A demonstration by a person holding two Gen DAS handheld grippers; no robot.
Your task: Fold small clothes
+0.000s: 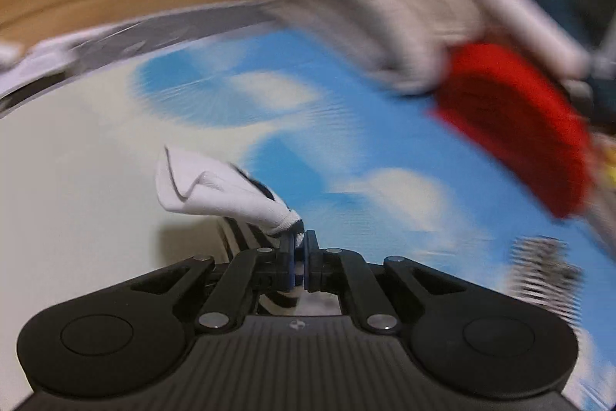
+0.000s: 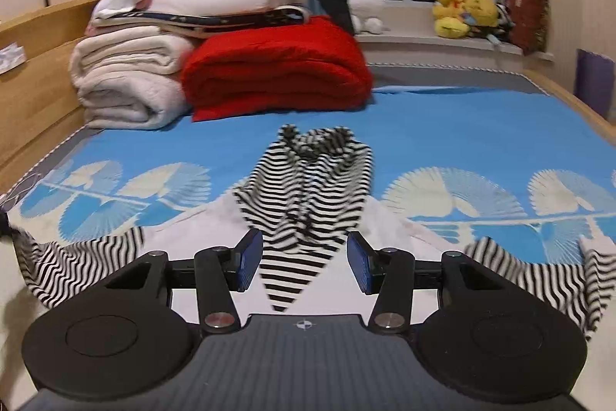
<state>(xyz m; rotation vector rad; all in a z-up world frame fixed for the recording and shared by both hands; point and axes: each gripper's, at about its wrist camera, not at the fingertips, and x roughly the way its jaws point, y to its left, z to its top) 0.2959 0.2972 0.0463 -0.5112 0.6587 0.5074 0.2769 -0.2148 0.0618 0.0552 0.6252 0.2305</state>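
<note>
Pinching a white corner of the striped garment point(image 1: 215, 187), the left gripper point(image 1: 299, 249) is holding its jaws almost fully together, with the cloth's hemmed edge caught between the pads and a fold of white fabric standing up just ahead and to the left of them; the blur across that view is smearing everything else. The same garment point(image 2: 308, 187) is lying on the blue patterned bedspread point(image 2: 442, 126), its long axis running straight away from the right gripper point(image 2: 305, 264), narrowing to a striped point that is sitting between and below the right jaws. Those jaws are standing about half open, and no pad is pressing on the cloth. Striped edges are trailing out to both sides near the lower corners of the right view. Judging from this, the right gripper is the one lined up on the garment's centre line, so any closing there would be taking the near tip.
</note>
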